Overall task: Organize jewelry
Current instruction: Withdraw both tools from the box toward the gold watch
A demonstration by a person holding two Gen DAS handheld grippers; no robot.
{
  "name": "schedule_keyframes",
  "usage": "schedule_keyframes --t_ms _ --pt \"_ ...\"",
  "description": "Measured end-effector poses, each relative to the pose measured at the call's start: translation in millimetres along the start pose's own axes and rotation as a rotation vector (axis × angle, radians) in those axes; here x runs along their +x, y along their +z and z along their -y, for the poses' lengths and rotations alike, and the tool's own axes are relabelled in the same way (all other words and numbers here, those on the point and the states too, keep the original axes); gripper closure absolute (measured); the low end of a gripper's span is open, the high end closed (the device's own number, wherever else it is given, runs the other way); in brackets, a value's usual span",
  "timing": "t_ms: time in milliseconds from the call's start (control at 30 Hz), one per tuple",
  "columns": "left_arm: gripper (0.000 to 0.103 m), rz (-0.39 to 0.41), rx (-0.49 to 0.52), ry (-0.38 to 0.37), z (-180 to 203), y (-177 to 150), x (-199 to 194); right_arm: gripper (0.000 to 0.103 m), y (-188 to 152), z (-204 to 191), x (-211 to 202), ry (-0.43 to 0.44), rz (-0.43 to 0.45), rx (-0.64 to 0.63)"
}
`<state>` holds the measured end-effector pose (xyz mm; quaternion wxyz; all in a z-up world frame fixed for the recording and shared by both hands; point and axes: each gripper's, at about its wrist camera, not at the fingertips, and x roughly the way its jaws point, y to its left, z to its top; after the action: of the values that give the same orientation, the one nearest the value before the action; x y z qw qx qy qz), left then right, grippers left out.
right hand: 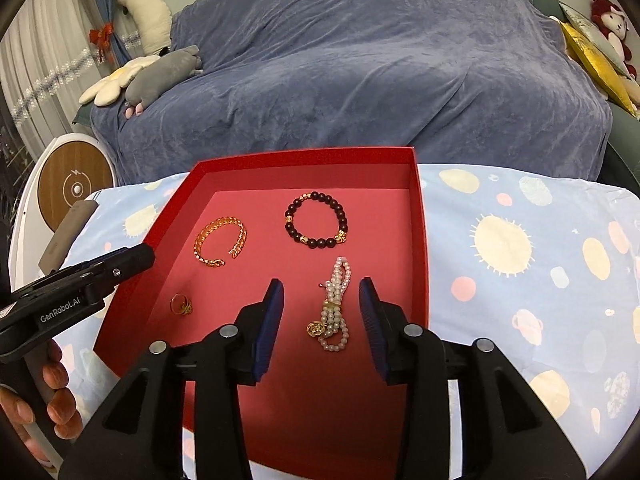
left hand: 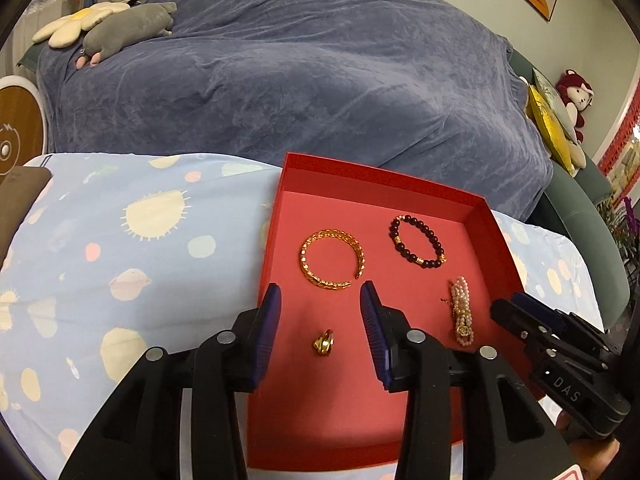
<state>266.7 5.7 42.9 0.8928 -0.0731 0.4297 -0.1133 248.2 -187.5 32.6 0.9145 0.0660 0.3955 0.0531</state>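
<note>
Both grippers [left hand: 320, 312] [right hand: 322, 308] angle down, parted, over the red tray [right hand: 420, 240].

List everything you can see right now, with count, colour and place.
box: one, red, open, on the patterned cloth
bangle: one, gold, open-ended, box far left
bead bracelet: one, dark with gold beads, box far right
pearl bracelet: one, pale pink with gold charm, box near right
ring: one, gold, box near left
cloth: one, light blue with suns and planets, under the box
sofa cover: one, blue-grey, behind
plush toys: several, on the sofa
left hand-held gripper: black, blue pads, open above the ring
right hand-held gripper: black, blue pads, open above the pearl bracelet
</note>
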Motion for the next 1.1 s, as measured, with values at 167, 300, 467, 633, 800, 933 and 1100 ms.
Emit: schedule_keyframes --t_ms 167,300,467,633,800,933,1100 --pt "0.061 0.022 -0.011 0.006 -9 -11 -33 0.059 -9 1 -32 0.020 0.022 0.014" --pt "0.055 0.041 -0.004 0.018 -14 -30 -59 0.059 -25 0 -57 0.024 0.035 0.015" --pt "0.052 0.035 -0.008 0.014 -20 -60 -82 0.059 -50 -7 -79 0.026 0.036 -0.001" --pt "0.045 0.025 0.020 0.060 -21 -98 -97 0.058 -83 -18 -96 0.038 0.021 -0.019" --pt "0.045 -0.012 0.016 0.056 -29 -129 -101 0.058 -118 -27 -101 0.084 -0.036 -0.006" --pt "0.045 -0.041 0.043 0.058 -29 -149 -99 0.058 -139 -37 -96 0.111 -0.081 -0.025" --pt "0.045 -0.063 0.056 0.073 -31 -158 -93 0.058 -150 -54 -82 0.135 -0.114 -0.084"
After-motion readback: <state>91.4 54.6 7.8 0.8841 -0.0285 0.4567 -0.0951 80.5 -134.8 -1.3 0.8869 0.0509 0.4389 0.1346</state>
